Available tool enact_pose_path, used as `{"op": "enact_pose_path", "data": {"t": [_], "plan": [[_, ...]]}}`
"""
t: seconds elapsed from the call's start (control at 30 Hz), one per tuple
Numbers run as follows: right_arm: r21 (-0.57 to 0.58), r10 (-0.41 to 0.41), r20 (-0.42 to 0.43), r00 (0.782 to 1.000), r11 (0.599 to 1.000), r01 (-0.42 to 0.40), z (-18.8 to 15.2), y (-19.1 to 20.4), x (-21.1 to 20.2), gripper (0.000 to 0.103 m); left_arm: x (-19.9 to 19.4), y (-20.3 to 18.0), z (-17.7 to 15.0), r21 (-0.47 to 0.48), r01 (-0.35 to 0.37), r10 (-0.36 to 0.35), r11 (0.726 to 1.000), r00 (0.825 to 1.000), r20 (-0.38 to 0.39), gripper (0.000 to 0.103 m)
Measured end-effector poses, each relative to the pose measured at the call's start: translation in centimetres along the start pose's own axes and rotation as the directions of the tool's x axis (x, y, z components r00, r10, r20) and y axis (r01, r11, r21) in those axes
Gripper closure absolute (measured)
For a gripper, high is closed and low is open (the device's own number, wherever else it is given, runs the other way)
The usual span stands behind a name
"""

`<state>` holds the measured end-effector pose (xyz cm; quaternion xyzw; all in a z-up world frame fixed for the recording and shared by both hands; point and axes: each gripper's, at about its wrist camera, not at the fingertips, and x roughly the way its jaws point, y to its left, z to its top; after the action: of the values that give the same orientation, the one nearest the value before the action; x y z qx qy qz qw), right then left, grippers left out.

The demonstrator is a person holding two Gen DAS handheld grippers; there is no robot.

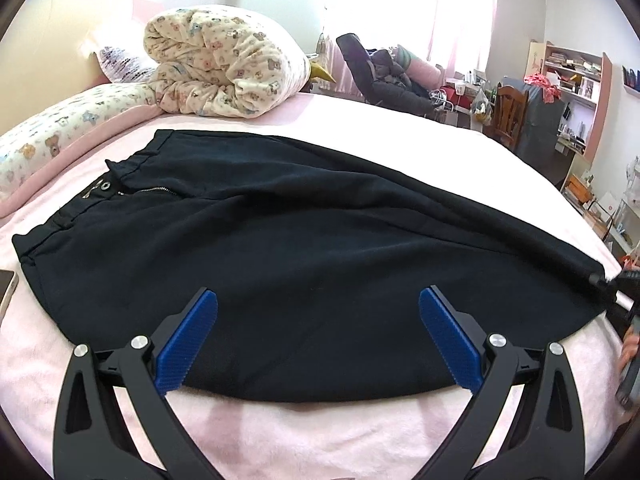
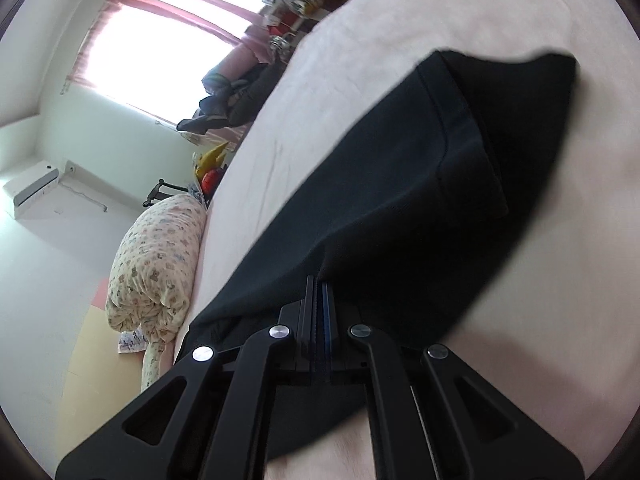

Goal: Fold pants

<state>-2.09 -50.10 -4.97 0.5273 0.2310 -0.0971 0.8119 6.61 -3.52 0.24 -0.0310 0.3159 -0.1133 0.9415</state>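
Observation:
Black pants [image 1: 300, 240] lie spread across the pink bed [image 1: 320, 432], with the waistband and zipper [image 1: 152, 190] at the left. My left gripper [image 1: 318, 304] hovers open over the near edge of the pants, blue pads wide apart and nothing between them. In the right wrist view my right gripper [image 2: 319, 280] is shut on the pants [image 2: 400, 184], pinching the fabric near a leg end. The hem [image 2: 468, 148] hangs ahead of the jaws, lifted off the bed [image 2: 360, 60]. At the far right of the left wrist view, the right gripper [image 1: 622, 292] holds the leg end.
A rolled teddy-print blanket [image 1: 216, 68] and a long pillow [image 1: 52, 136] sit at the head of the bed. A phone [image 1: 6, 288] lies at the left edge. A chair piled with dark clothes [image 1: 384, 76], a desk and shelves [image 1: 568, 76] stand beyond the far side.

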Motion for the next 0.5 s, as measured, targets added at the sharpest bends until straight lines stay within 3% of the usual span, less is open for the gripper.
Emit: {"op": "enact_pose_path", "data": {"t": [0.2,0.37,0.47,0.5], "plan": [[0.065,-0.055,-0.066,0.996,0.996,0.060,-1.0,-1.6,0.4,0.100,0.2,1.9,-0.1,-0.069,0.012,-0.016,0.998,0.998,-0.056,0.002],[0.019,-0.119,-0.015,0.993,0.993,0.119,-2.8,0.2,-2.5,0.080,-0.1,4.5,-0.1,-0.158,0.010,-0.022,0.987,0.997,-0.077,0.002],[-0.105,-0.041,-0.021,0.999,0.994,0.038,-4.6,4.4,-2.1,0.063,-0.4,6.6,0.2,-0.230,0.009,-0.029,0.973,0.996,-0.081,0.002],[-0.135,0.001,-0.051,0.999,0.991,-0.008,-5.2,6.1,-1.1,0.050,-0.5,7.2,0.3,-0.255,0.016,-0.038,0.967,0.996,-0.080,0.002]]}}
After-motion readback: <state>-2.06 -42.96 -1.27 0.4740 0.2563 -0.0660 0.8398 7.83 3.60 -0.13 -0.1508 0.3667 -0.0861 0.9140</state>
